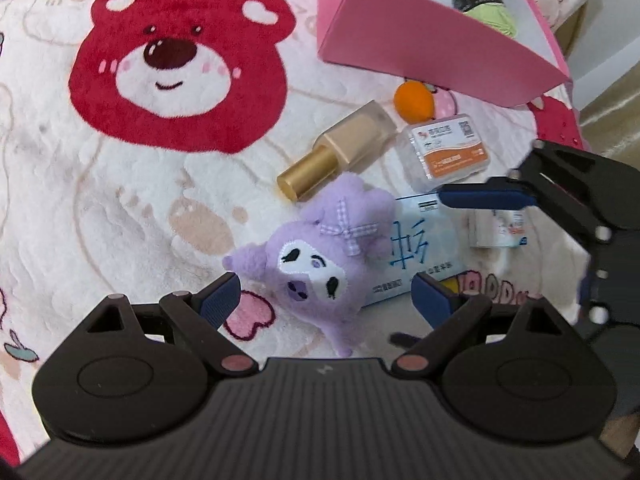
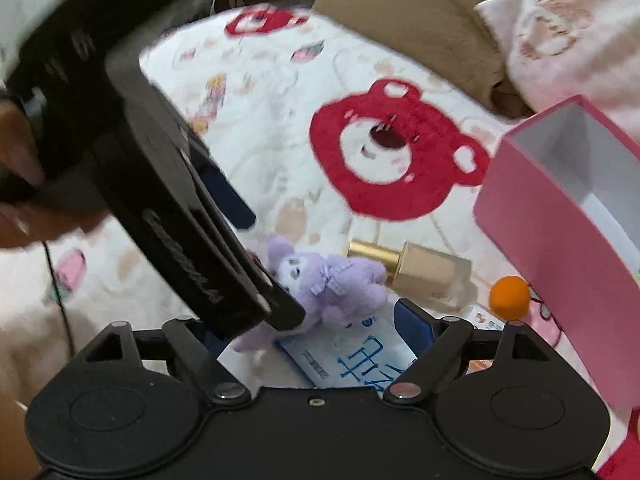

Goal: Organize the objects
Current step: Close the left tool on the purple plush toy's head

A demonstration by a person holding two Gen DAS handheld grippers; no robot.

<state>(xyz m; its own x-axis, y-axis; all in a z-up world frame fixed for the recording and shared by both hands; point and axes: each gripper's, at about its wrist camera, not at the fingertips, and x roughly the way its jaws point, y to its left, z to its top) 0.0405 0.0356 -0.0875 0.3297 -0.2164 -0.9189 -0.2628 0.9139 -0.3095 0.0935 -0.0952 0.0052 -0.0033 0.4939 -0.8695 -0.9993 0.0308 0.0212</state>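
Landmark: the purple plush toy lies on a white fleece blanket printed with red bear faces.
Left gripper: jaws spread wide, one blue pad on each side of the plush toy's lower body, neither pad clearly touching it.
Right gripper: jaws wide apart, hovering over the blue-and-white packet; in the left wrist view it enters from the right of the plush toy.
Blue-and-white packet: flat on the blanket, tucked partly under the plush toy's right side.
Foundation bottle: lying on its side just beyond the plush toy, gold cap pointing toward it.
Clear plastic case: orange label, beside the bottle's base, beyond the plush toy.
Orange ball: farther beyond the plush toy, just in front of the pink box.
Pink box: open, well beyond the plush toy, with a light green bundle wrapped in a black band inside.
Small white bottle: to the right of the packet, partly hidden by the right gripper.
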